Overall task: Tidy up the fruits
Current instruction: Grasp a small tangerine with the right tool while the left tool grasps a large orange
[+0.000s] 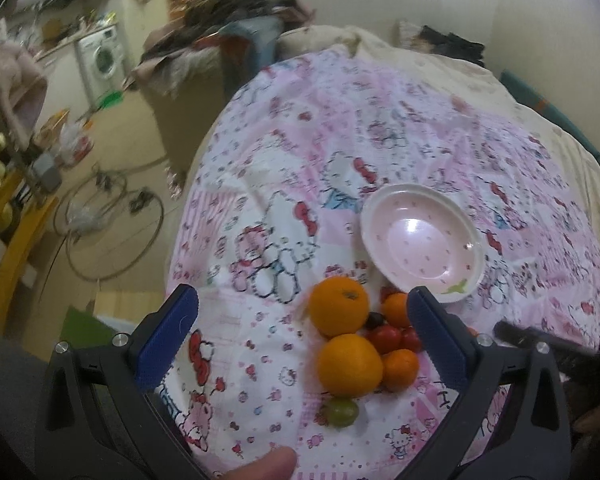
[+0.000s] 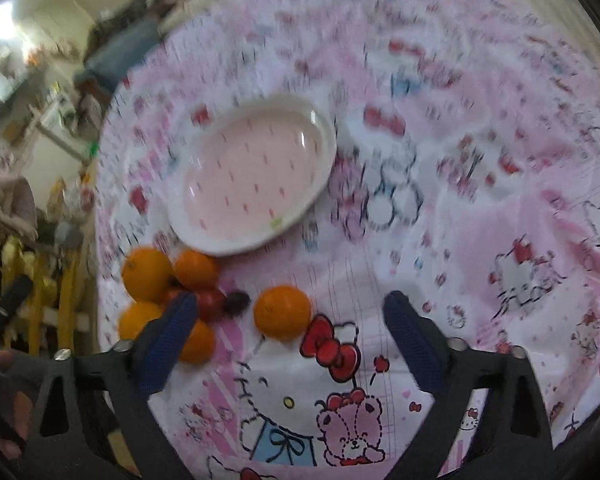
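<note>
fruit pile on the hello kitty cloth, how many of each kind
oranges: 5
cherry tomatoes: 2 clearly seen, more may be hidden in the pile
dark grape: 1
green grape: 1
total: 9 pieces of fruit in view

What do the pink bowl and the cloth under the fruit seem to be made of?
Pink bowl: probably glazed ceramic or melamine; smooth and glossy, with bright highlights. Cloth: soft printed fabric, likely cotton; matte and creased.
</note>
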A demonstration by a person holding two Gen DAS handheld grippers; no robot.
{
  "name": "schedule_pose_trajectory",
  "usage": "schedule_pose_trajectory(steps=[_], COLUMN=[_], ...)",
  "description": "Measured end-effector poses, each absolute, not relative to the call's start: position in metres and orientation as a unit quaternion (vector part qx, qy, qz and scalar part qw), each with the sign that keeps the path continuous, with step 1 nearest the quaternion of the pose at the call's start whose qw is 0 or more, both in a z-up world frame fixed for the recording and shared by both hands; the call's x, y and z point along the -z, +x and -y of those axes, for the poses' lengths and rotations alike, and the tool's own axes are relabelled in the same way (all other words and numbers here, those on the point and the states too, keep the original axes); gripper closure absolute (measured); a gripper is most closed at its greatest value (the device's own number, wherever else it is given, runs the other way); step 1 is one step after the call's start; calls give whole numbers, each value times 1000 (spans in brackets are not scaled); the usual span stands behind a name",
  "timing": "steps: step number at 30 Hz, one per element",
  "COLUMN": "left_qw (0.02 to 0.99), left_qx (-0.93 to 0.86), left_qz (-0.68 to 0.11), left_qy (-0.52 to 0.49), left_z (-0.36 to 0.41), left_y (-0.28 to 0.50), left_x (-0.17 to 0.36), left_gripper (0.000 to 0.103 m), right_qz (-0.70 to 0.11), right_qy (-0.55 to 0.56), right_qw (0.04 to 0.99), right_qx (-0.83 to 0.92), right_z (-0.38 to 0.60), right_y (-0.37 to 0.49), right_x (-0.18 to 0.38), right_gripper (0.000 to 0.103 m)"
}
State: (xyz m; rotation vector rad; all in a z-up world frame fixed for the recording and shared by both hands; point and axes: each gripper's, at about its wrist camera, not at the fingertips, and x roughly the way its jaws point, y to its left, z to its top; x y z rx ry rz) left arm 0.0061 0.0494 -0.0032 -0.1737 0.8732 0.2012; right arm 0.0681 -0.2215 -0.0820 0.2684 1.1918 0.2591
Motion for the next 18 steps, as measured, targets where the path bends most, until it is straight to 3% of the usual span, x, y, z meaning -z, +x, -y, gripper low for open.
schedule_pose_trajectory(steps=[2,9,12,15,18], left_qw=[892,877,869,858,843], left_qx=[-104,-101,-91,-81,-67], left_qz=[-429,-459,-476,-498,-523], left_qy=[-94,-97,-97,-98,-106], left_z=[-56,-57,-54,-51,-46], left_y=[7,11,14,17,20], left_x=[6,18,26,37,49], left_gripper=[0,0,0,0,0], right_qz=[-573,-596,-609,-603,-596], right_qy=[95,33,25,18,7], right_qw=[804,792,782,782,787], right_qx=[-128,-126,-131,-157,-162], right_z=[209,187,183,177,175], right_y=[73,86,86,82,79], right_x=[93,120,130,127,121], right_gripper=[19,27,37,58,58])
